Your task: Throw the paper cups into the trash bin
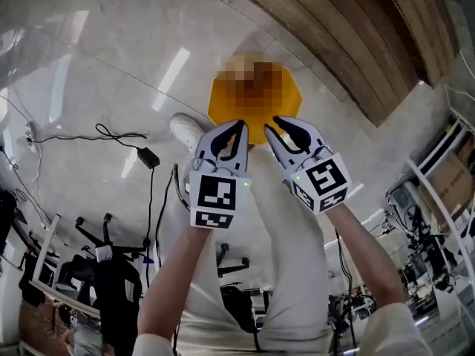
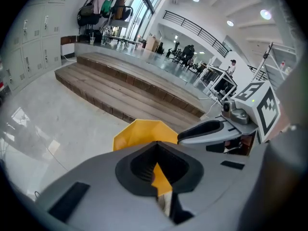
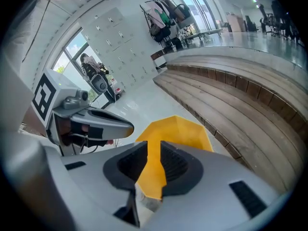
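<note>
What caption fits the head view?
Left gripper and right gripper, both empty, poised above the yellow trash bin.

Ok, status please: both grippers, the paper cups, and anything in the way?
Left gripper jaws shut, empty. Right gripper jaws open, empty. Both over yellow trash bin; no paper cup in view. Nothing in the way.

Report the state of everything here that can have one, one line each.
Bin: upright, open at the top, contents hidden by a blurred patch.
Left gripper: shut, nothing held.
Right gripper: open, nothing between the jaws.
</note>
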### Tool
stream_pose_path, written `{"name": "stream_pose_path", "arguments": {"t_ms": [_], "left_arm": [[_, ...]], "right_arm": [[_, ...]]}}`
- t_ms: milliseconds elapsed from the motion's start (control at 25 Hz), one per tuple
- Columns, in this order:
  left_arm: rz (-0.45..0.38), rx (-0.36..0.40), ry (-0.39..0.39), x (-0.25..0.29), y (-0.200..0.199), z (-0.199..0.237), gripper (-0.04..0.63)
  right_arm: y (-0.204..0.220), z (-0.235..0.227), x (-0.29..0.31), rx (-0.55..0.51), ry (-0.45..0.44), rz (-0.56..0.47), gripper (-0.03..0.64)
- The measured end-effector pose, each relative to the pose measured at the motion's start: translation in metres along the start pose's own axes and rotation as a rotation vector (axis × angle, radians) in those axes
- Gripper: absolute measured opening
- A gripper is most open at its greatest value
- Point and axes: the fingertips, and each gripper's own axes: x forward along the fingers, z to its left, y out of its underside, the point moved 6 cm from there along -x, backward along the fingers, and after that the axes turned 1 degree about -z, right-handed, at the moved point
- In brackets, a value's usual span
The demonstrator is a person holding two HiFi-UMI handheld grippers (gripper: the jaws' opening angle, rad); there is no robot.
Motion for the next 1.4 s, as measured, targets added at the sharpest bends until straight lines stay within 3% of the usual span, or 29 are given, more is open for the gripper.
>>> {"name": "stream_pose_path", "arguments": {"t_ms": [320, 480, 680, 1400], "left_arm": [[-0.065, 0.035, 0.027, -0.069, -0.072, -0.042, 0.006], [-0.09, 0.033, 0.028, -0.123, -0.106, -0.069, 0.006], [-0.124, 0.087, 0.049, -0.194, -0.15, -0.113, 0.006], [-0.275, 0.109, 0.092, -0.408, -0.252, -0.212, 0.006]], "right_arm": [[-0.06, 0.037, -0.079, -0.015, 0.01, -0.073, 0.034], [-0.101, 0.066, -0.129, -0.02, 0.013, -0.128, 0.02], [-0.149, 0.106, -0.205, -0.029, 0.028, -0.206, 0.012], [-0.264, 0.236, -0.405, -0.088, 0.074, -0.422, 0.008]]}}
